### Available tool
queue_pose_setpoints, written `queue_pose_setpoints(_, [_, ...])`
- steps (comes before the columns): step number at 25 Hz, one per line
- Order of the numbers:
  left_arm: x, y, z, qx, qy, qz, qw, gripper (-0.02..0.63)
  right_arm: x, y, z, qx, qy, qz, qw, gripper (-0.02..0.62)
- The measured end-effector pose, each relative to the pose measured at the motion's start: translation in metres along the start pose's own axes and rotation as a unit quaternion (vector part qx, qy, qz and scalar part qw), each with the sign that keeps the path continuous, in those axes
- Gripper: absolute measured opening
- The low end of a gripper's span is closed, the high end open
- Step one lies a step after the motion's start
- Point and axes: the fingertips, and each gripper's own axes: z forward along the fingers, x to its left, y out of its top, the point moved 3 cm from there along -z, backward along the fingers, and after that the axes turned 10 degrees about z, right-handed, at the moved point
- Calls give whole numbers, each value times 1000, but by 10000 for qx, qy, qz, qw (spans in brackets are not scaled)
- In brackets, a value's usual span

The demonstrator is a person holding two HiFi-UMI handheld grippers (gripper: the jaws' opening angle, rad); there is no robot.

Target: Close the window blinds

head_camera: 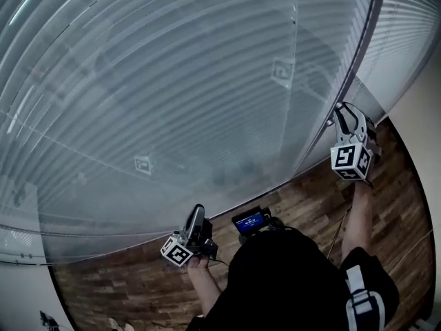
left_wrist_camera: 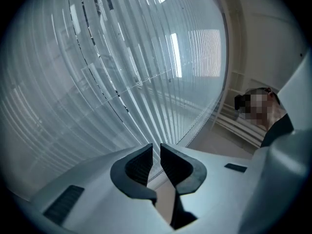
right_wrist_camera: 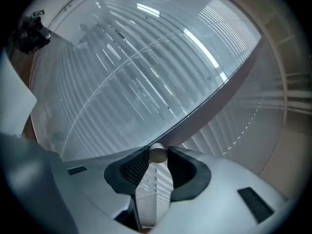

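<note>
Pale horizontal window blinds fill the wall ahead and also show in the left gripper view and the right gripper view; their slats lie nearly flat, with thin gaps of light. My right gripper is raised at the blinds' right edge, by a dark upright frame bar. Its pads press on the round end of a pale rod, the blinds' wand. My left gripper is held low in front of the blinds, jaws together with only a slit and nothing in them.
A second blind hangs right of the frame bar. Wooden floor runs under the window, and a beige wall closes the right side. A small device with a blue screen sits at the person's chest.
</note>
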Motion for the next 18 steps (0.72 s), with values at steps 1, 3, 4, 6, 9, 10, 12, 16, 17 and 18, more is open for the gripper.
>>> queue_pose_setpoints(1, [0,0,1,3,-1,0,10000,55,0,0,0,9,-13,-55,10000,126])
queue_pose_setpoints(3, [0,0,3,8,-6,2,10000,55,-1,1,0,-13,-15,24,10000,126])
queue_pose_setpoints(4, [-1,0,4,12,-14,2,10000,55,-2,2,-1,-30,-13,106,9999,126])
queue_pose_setpoints(6, [-2,-2,7,18,-35,-15,10000,55,-4,3,-2,-43,-17,223,9997,126])
queue_pose_setpoints(9, [-2,-2,13,6,1,-21,10000,56,-4,3,4,-82,4,265,9996,127])
queue_pose_setpoints(10, [-2,-2,13,7,11,-17,10000,55,-4,3,6,-97,14,267,9996,127])
queue_pose_setpoints(12, [-2,-3,13,42,3,-20,10000,55,-2,3,4,-87,7,226,9997,127])
queue_pose_setpoints(16, [-6,-6,17,7,-13,38,10000,55,-2,7,5,-147,-109,-46,9998,127])
queue_pose_setpoints(17, [-9,-7,17,34,-29,21,10000,55,-3,5,0,-105,-153,-73,9998,127])
queue_pose_setpoints(18, [-12,-9,17,73,-41,-18,10000,55,-4,0,-7,-32,-194,-125,9997,127])
